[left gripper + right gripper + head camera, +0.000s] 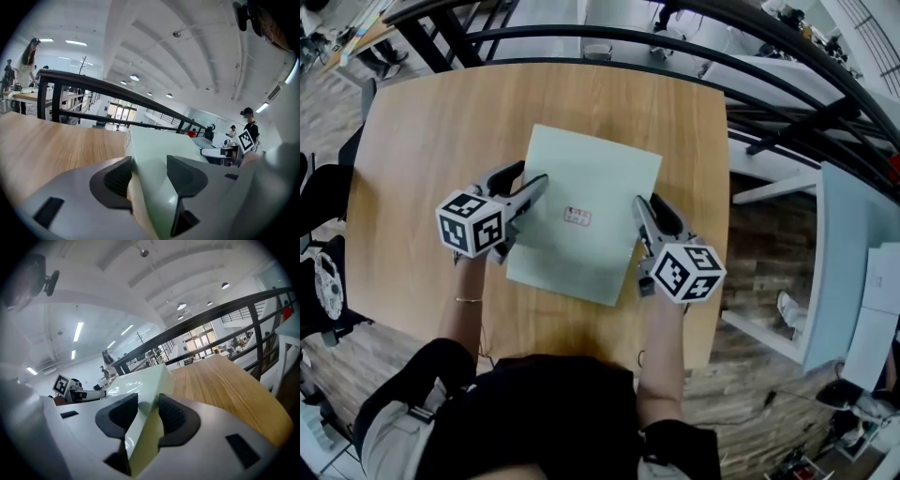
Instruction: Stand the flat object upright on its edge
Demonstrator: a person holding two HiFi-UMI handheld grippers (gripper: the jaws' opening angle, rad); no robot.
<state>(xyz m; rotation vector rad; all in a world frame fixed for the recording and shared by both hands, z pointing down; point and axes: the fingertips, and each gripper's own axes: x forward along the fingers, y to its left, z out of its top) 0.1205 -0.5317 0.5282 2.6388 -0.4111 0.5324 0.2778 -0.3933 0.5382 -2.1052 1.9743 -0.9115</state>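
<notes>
A pale green flat board point(581, 211) with a small label point(577, 217) lies over the middle of the wooden table point(422, 141). My left gripper point(525, 199) clasps the board's left edge, and my right gripper point(641, 221) clasps its right edge. In the left gripper view the board point(159, 150) runs between the dark pads point(115, 180) of the left gripper point(147, 174), and both pads touch it. In the right gripper view the board's thin edge point(145, 390) is pinched between the pads point(171, 416) of the right gripper point(147, 417). The board's near side looks raised off the table.
A black curved railing point(609, 37) runs behind the table's far edge. A white desk point(853, 262) stands to the right, and a dark chair point(319, 197) to the left. People stand far off in both gripper views.
</notes>
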